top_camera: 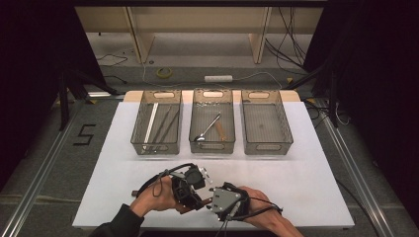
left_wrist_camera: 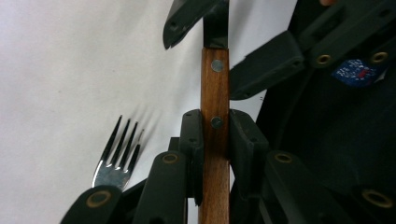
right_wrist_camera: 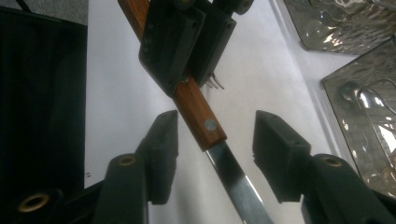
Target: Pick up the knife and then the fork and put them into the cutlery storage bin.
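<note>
Passing a wooden-handled knife (right_wrist_camera: 198,112) from one gripper to the other, low over the white table (top_camera: 306,163) near the person's edge. The left gripper (left_wrist_camera: 215,135) is clamped on the riveted handle, pads pressing both sides of the wood, blade pointing away toward the other hand. The right gripper (right_wrist_camera: 215,149) has its jaws apart, one to each side of the spot where handle meets steel blade; neither pad touches yet, so that grip is not made.

For a clean handover, I'd want those right pads settling on the wood rather than the slick blade, squarely across it. The left should let go only once the right is firm, or the knife could tip blade-first.

A fork (left_wrist_camera: 116,156) lies on the table just beside the left gripper, so there's more cutlery waiting. Farther back stand three clear bins: the left bin (top_camera: 157,121) holds long thin pieces, the middle bin (top_camera: 212,121) has a spoon (top_camera: 207,129) and a wooden-handled piece, the right bin (top_camera: 267,121) looks bare.
</note>
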Tool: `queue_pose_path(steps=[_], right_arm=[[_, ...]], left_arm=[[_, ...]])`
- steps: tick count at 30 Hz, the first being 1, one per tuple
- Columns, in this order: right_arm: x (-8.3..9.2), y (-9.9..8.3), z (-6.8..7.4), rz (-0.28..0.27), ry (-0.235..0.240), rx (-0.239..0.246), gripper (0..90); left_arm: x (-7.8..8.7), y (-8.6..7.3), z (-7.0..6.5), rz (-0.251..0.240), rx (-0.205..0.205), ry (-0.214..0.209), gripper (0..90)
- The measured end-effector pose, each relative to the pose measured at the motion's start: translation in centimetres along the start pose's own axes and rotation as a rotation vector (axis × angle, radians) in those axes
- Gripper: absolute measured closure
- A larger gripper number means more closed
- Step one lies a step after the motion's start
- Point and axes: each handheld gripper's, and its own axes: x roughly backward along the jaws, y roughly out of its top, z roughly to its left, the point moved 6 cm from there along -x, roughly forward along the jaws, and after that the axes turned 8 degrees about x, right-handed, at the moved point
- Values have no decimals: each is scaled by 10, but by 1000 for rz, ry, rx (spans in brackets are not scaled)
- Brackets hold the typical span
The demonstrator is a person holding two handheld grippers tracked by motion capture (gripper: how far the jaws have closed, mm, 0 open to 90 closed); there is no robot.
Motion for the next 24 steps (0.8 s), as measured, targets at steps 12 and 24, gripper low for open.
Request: queue_pose_path(steps=[12,24], right_arm=[[-3,0,5,21,17,65,663],[-1,-2,10,40,37,187,768]], left_arm=[[0,3,-5,7,-7,-13,755],[2,5,-5,-26,-28,-25,737]])
